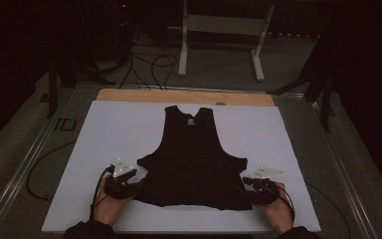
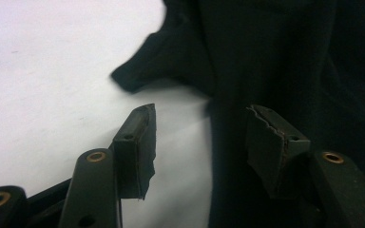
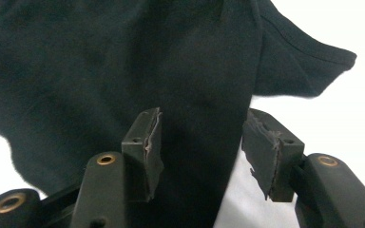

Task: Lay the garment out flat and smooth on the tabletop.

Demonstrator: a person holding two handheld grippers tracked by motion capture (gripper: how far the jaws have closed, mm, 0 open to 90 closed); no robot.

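A black sleeveless top point(image 1: 191, 159) lies flat on a white sheet point(image 1: 114, 129), neck toward the far side and hem toward the person. My left gripper point(image 1: 138, 180) is at the top's lower left side, open. In the left gripper view its jaws point(image 2: 202, 142) straddle the cloth's side edge point(image 2: 275, 57), one pad over white sheet and the other over fabric. My right gripper point(image 1: 245, 185) is at the lower right side, open. Its jaws point(image 3: 202, 142) stand apart around the top's right edge point(image 3: 100, 61), without pressing on it.
The white sheet covers a wooden board point(image 1: 179, 96) on a grey table with metal rails. Beyond the table a white metal stand point(image 1: 219, 30) and loose cables point(image 1: 149, 64) sit on the floor. Bare sheet lies on both sides of the garment.
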